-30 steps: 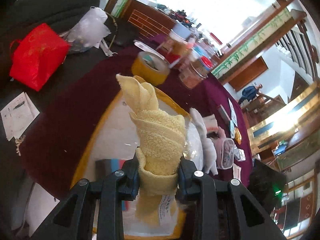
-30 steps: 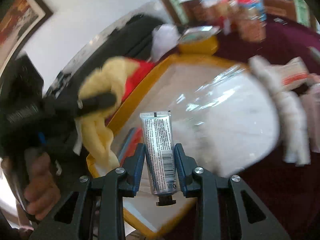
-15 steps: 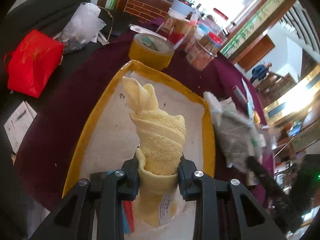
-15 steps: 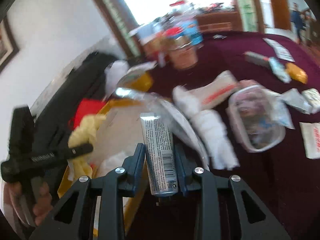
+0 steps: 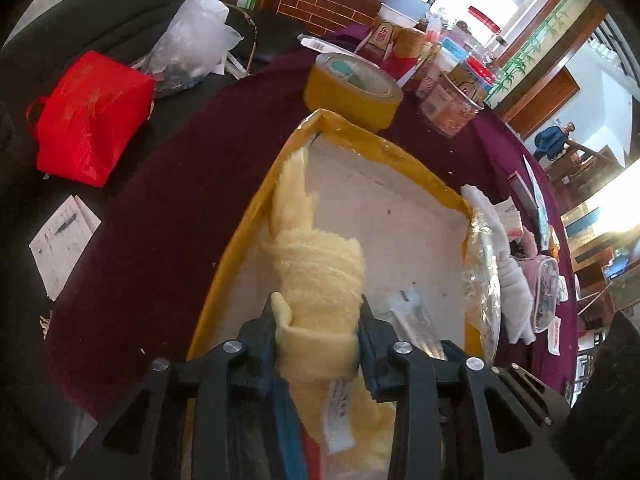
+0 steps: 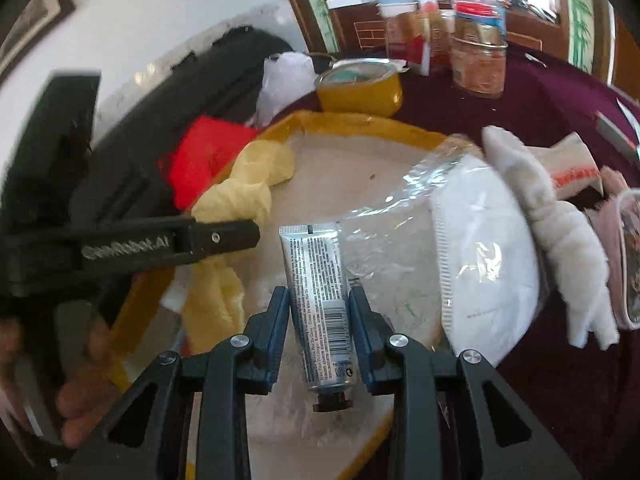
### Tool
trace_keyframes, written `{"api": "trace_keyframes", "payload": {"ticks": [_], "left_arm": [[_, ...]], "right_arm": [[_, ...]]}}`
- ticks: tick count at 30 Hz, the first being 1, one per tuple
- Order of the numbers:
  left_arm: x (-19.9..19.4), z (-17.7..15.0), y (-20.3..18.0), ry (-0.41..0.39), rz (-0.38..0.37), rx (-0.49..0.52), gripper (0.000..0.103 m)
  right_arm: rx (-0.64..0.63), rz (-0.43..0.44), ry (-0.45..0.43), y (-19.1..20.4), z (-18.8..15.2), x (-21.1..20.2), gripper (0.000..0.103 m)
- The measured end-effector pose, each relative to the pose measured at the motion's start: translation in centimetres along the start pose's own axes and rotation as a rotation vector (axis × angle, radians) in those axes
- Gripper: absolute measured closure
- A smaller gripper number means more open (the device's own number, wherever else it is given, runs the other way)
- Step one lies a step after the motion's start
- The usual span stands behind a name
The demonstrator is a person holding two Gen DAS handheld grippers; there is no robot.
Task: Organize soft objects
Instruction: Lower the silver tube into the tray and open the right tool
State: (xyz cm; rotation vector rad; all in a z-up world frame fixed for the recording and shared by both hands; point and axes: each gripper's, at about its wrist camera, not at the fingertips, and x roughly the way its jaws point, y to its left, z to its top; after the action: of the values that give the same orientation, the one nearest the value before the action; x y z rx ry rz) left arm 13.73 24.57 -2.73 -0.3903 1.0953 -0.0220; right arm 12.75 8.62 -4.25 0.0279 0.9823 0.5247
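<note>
A rolled yellow towel (image 5: 316,264) sits between the fingers of my left gripper (image 5: 319,314), whose jaws are opening while the pads still touch its folded band. The towel's tip leans on the left wall of the yellow-rimmed tray (image 5: 240,240). From the right wrist view the same towel (image 6: 240,196) hangs over the tray's left side (image 6: 360,124), beside the left gripper's black finger (image 6: 224,236). My right gripper (image 6: 318,300) is shut on a silver tube (image 6: 316,272), cap toward the camera, held above the tray's white floor.
A yellow tape roll (image 5: 352,88) and several jars (image 5: 452,96) stand beyond the tray. A bagged white mask (image 6: 480,252) leans on its right rim, with a white fluffy cloth (image 6: 560,232) and a pink pouch (image 5: 540,280) beyond. A red bag (image 5: 88,116) and papers (image 5: 60,240) lie left.
My left gripper sank toward the tray with the towel, whose tip now rests on the left wall, and its jaws stand wider. The right gripper swung away and back over the tray, tube still gripped.
</note>
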Motion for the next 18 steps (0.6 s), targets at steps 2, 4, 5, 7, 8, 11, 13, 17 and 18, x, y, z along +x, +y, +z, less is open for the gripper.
{"api": "trace_keyframes", "payload": {"ticks": [2, 4, 5, 7, 8, 11, 13, 17, 18], "left_arm": [[-0.5, 0.0, 0.2, -0.021, -0.032, -0.015, 0.040], [-1.1, 0.0, 0.1, -0.042, -0.079, -0.018, 0.028], [-1.4, -0.1, 0.0, -0.050, -0.087, -0.015, 0.023], [-2.1, -0.4, -0.4, -0.077, -0.097, -0.010, 0.023], [-2.6, -0.6, -0.7, -0.087, -0.111, -0.011, 0.023], [-3.9, -1.0, -2.2, -0.114, -0.171, 0.008, 0.019], [-4.2, -1.0, -4.1, -0.118, -0.206, 0.040, 0.013], [-2.5, 0.2, -8.5, -0.072, -0.233, 0.132, 0.010], [-1.7, 0.6, -9.3, -0.050, -0.232, 0.144, 0.010]], "right_arm": [[-0.012, -0.028, 0.008, 0.3, 0.2, 0.7, 0.072], [-0.024, -0.045, 0.006, 0.7, 0.1, 1.0, 0.065], [-0.022, -0.043, 0.015, 0.8, 0.0, 1.1, 0.057], [-0.018, -0.003, 0.007, 0.8, -0.1, 0.5, 0.046], [-0.025, 0.011, -0.012, 1.0, 0.1, -0.1, 0.043], [-0.078, 0.089, -0.061, 1.2, -1.1, -3.0, 0.036], [-0.083, 0.186, -0.084, 0.3, -2.6, -5.3, 0.035], [-0.047, 0.221, -0.134, -3.1, -5.2, -9.0, 0.032], [-0.025, 0.208, -0.148, -4.3, -5.8, -9.9, 0.032]]}}
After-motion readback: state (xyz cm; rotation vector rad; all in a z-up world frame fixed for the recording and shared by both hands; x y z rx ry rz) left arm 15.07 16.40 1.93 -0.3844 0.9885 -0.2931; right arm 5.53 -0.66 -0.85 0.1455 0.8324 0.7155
